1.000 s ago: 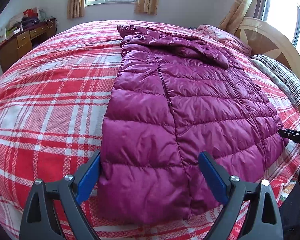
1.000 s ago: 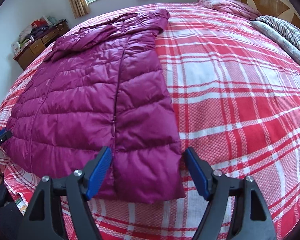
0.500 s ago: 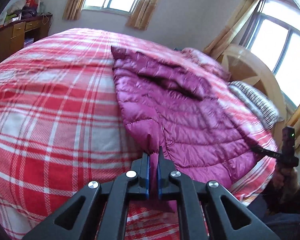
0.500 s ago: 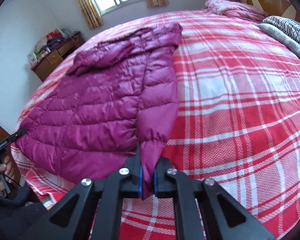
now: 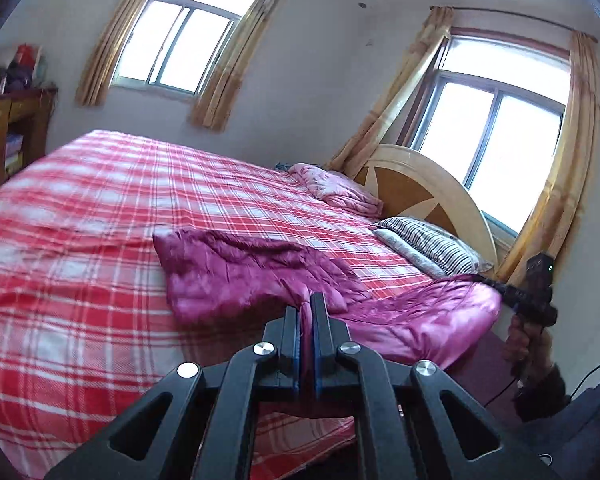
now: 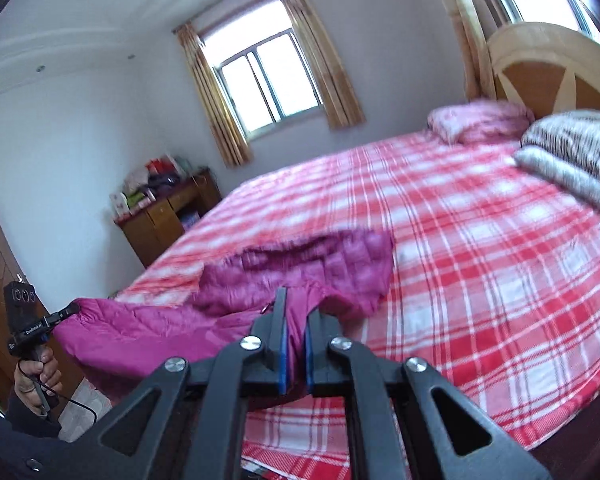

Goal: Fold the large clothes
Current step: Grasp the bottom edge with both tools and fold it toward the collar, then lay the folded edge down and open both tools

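Observation:
A magenta quilted down jacket [image 5: 240,272] lies partly on the red plaid bed [image 5: 80,240], its hem end lifted off the near edge. My left gripper [image 5: 306,312] is shut on one hem corner. My right gripper [image 6: 296,316] is shut on the other hem corner of the jacket [image 6: 332,264]. The hem stretches between the two grippers and hangs over the bed's edge. The right gripper also shows in the left wrist view [image 5: 536,292], and the left gripper shows in the right wrist view [image 6: 32,320]. The jacket's upper part and hood rest on the bed.
A wooden headboard [image 5: 420,184], a striped pillow [image 5: 432,244] and a pink folded blanket [image 5: 336,192] are at the bed's head. A wooden dresser [image 6: 168,216] with clutter stands by the wall. Curtained windows [image 5: 180,48] are behind.
Both grippers, shut on the hem corners, have lifted and pulled back from the bed. The jacket's lower half has risen and slid toward the near edge.

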Action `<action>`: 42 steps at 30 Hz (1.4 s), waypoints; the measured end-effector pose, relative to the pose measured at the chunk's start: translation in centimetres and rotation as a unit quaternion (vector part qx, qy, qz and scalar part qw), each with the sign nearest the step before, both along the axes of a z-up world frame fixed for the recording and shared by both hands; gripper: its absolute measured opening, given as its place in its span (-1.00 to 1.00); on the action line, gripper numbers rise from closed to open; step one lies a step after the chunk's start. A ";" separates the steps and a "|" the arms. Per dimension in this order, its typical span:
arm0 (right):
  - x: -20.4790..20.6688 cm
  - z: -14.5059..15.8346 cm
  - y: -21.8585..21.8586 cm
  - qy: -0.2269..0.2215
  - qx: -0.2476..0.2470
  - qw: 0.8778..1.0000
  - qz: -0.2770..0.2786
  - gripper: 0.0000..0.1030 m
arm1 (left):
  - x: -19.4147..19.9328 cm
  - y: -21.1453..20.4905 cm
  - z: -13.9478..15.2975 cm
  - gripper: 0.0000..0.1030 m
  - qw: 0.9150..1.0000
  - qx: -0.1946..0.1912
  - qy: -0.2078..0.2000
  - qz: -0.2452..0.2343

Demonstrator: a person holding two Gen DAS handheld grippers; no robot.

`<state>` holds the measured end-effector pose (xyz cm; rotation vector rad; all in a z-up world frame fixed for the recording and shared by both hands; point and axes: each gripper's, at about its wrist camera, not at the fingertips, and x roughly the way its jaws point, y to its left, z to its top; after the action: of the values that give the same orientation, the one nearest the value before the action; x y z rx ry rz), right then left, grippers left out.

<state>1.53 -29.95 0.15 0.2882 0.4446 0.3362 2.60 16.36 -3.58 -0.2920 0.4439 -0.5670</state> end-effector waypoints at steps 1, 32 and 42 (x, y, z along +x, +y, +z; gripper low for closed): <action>0.4 0.1 0.1 -0.003 -0.004 1.000 0.000 -0.85 | 0.5 0.0 -0.1 -0.93 1.000 0.003 0.002 -0.001; 29.8 -10.0 1.4 0.147 -0.053 0.983 -0.096 -0.82 | 22.1 -0.8 -2.3 0.62 0.972 0.099 -0.019 0.214; 30.3 -8.6 1.4 0.115 -0.049 0.979 -0.161 0.73 | 27.4 -12.4 -9.3 0.66 0.960 0.237 0.029 0.148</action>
<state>31.79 -28.55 -8.41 0.2982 0.6298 -0.0381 29.99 4.00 -12.91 0.0859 0.5667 -0.1471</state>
